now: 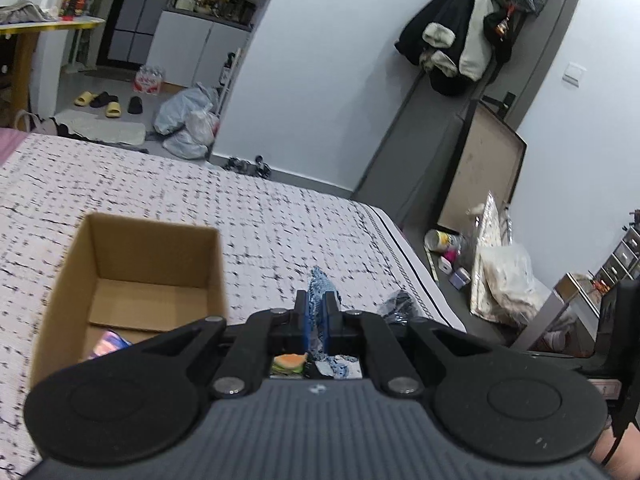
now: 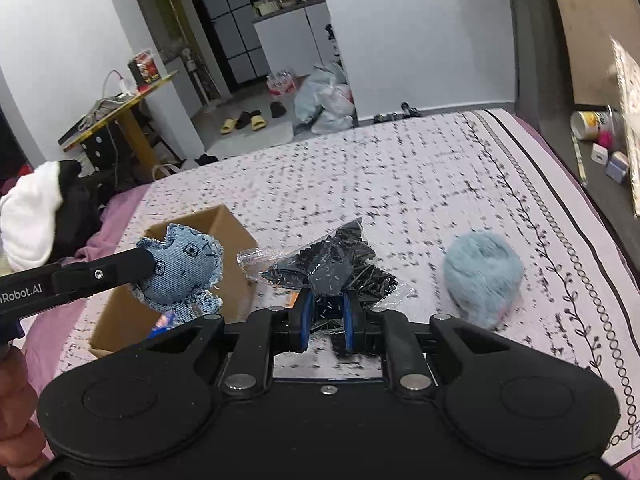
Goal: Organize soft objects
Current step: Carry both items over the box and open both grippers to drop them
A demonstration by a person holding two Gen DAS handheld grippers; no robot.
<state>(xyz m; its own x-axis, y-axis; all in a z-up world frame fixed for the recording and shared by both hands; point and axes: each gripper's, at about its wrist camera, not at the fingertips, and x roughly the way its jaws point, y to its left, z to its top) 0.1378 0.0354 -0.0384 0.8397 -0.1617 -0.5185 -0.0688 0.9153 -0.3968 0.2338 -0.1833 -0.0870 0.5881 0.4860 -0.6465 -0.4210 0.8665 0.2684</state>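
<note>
On the left side of the bed (image 2: 420, 168), near its pink edge, a cardboard box (image 2: 234, 232) stood open, with something colourful lying in its bottom. A hand (image 2: 16, 408) gripped the handle of the left tool (image 2: 150, 266), which reached in from the left above the box. Its jaws were pressed shut on a denim toy (image 2: 182, 268), a small stuffed figure with frayed edges and stitched marks, held clear of the bedspread and hanging over the box's near corner. In the left wrist view the same left tool (image 1: 316, 306) showed its blue pads squeezed tight on the denim toy (image 1: 320, 280), with the cardboard box (image 1: 132, 264) just to the left of it.

Toward the middle of the bed, the right tool (image 2: 327, 312) had its jaws nearly closed on a clear plastic bag (image 2: 332, 268) filled with small black pieces. The bag spread out beyond the pads on both sides, its crinkled corners sticking out left and right; whether it was lifted off the bedspread could not be told.

Further right, nearer the bed's right edge with its vine-patterned border, a fluffy pale blue ball (image 2: 482, 276) lay on the bedspread, apart from the bag and untouched by either tool.
</note>
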